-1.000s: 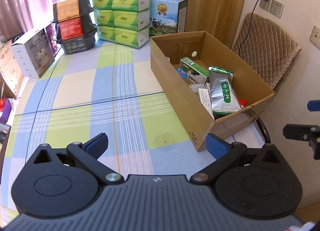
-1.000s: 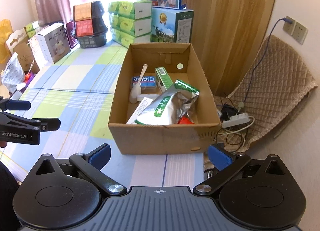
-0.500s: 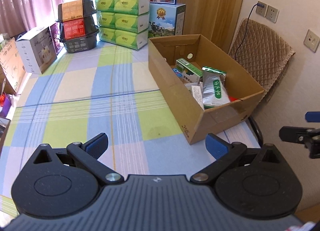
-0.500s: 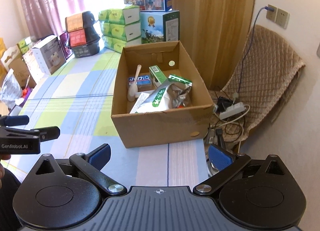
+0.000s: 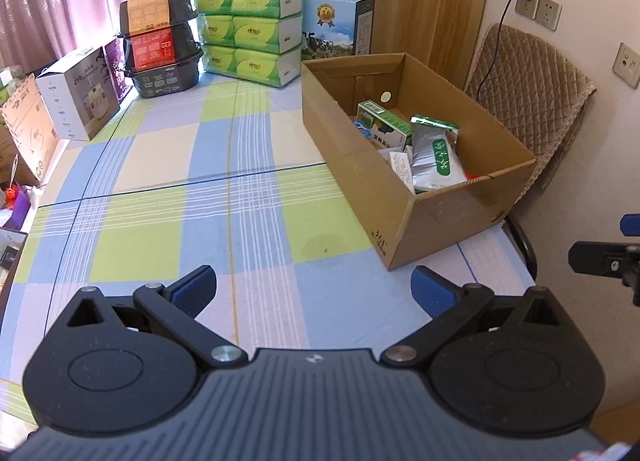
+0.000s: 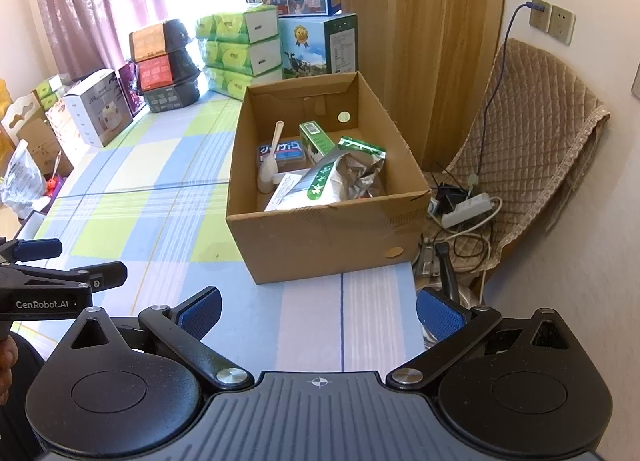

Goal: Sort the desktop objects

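An open cardboard box (image 5: 416, 217) (image 6: 320, 237) stands at the right end of the checked tablecloth. Inside lie a silver-green foil bag (image 6: 344, 177) (image 5: 434, 157), a green carton (image 6: 316, 139) (image 5: 384, 129), a blue pack (image 6: 282, 151), a white spoon (image 6: 270, 165) and a paper slip (image 6: 286, 191). My left gripper (image 5: 314, 291) hovers open over the cloth, short of the box's near-left corner, holding nothing. My right gripper (image 6: 318, 311) is open and empty in front of the box's near wall. Each gripper shows at the other view's edge.
Stacked green tissue packs (image 5: 248, 33), black baskets (image 5: 160, 49), milk cartons (image 6: 316, 45) and white boxes (image 5: 78, 99) line the far and left sides of the table. A padded chair (image 6: 532, 149) and a power strip with cables (image 6: 466, 211) sit right of the table edge.
Both grippers have drawn back and up from the box, which now looks smaller and farther. Both stay open. The box contents have not moved.
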